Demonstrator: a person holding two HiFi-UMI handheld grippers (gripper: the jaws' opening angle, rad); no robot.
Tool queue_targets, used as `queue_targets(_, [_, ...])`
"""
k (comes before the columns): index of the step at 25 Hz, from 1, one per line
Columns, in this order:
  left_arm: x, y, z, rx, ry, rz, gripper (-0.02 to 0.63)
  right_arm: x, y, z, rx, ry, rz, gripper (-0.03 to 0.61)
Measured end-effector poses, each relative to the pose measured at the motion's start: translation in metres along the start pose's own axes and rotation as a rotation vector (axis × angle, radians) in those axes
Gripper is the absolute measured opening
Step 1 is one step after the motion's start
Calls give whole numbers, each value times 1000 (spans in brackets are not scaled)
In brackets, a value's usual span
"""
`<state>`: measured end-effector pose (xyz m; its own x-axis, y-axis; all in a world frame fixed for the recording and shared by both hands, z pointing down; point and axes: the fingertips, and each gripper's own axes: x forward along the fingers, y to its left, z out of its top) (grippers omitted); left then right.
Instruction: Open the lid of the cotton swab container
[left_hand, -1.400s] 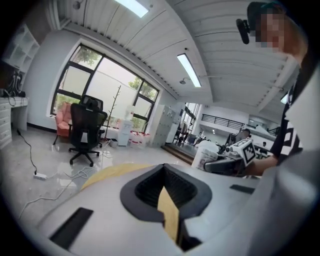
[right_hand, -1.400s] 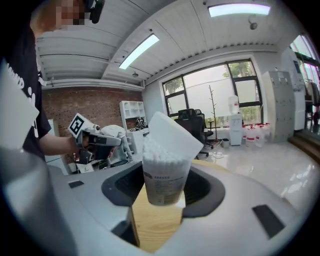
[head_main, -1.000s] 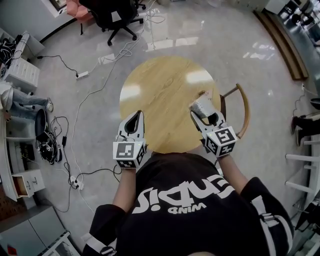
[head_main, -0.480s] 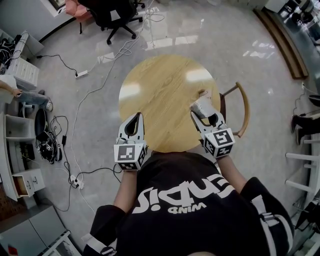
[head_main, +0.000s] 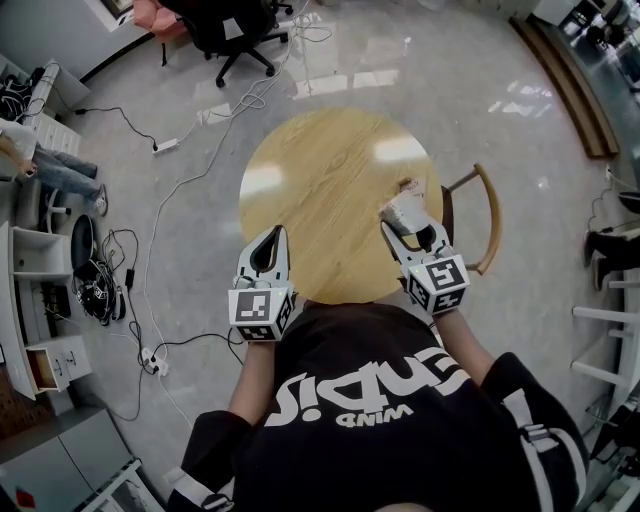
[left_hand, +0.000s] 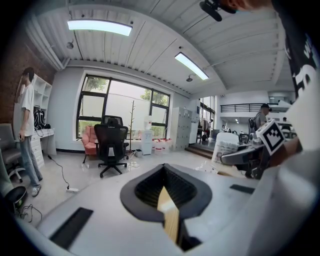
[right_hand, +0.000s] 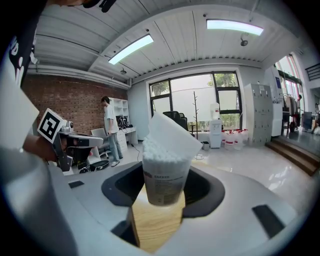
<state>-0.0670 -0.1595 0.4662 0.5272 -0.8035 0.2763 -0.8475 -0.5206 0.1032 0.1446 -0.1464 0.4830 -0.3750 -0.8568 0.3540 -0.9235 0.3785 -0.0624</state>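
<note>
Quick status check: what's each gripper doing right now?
Left gripper: closed, holding nothing.
Right gripper: closed on the cotton swab container, whose lid is tipped open.

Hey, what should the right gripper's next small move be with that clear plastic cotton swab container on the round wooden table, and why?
Probably open the right gripper and ease it back. The white lid of the clear plastic cotton swab container already stands tilted up, baring the swabs, and the container seems to stand on the round wooden table. The left gripper is shut and empty.
</note>
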Motion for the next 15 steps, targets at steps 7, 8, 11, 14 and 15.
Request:
queue_targets(7, [-1,-1,-2,-6,12,-10,9,-1,-1,2,-1,-1,-3,216])
queue_targets(8, [-1,-2,-2,-6,14,-12,9,-1,-1,2,-1,-1,-3,216])
queue_targets(11, [0,-2,-4,-8,20,-16,9,0,-2,3,-2,-2,-2,216])
queue_targets(14, [0,-3,-6,-10,24,-21,9,1,-2,2,-3,-2,2,216])
queue_targets(15, [1,-4,-6,-11,25,-23,9,1,-2,2,-3,-2,3,216])
